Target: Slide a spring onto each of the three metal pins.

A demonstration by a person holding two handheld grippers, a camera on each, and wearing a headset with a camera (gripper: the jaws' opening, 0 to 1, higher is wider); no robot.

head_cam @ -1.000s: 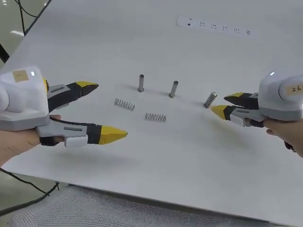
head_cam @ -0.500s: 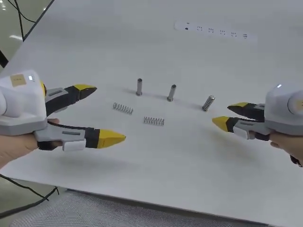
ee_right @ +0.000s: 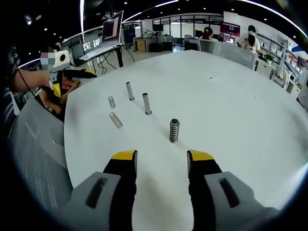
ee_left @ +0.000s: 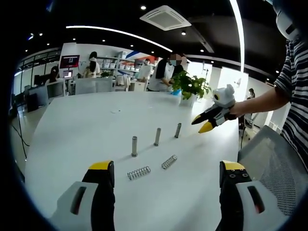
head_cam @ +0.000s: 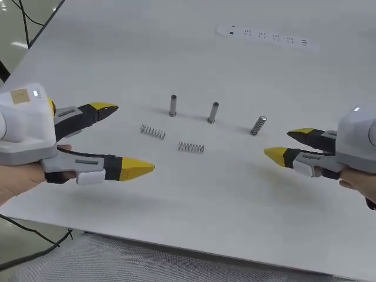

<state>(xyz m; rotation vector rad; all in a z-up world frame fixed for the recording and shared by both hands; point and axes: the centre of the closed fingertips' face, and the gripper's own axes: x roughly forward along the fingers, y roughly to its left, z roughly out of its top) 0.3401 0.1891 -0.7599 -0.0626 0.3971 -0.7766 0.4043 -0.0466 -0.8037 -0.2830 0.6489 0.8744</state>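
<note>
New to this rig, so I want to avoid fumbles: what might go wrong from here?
The two loose springs lie flat on the smooth table and may roll or skid from the open left gripper. The two bare pins stand close together; a nudge may topple one. The right gripper, open near the pin already wearing a spring, might knock it.

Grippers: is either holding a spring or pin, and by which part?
Nothing is held. The left gripper and right gripper are both open and empty; two loose springs lie on the table.
</note>
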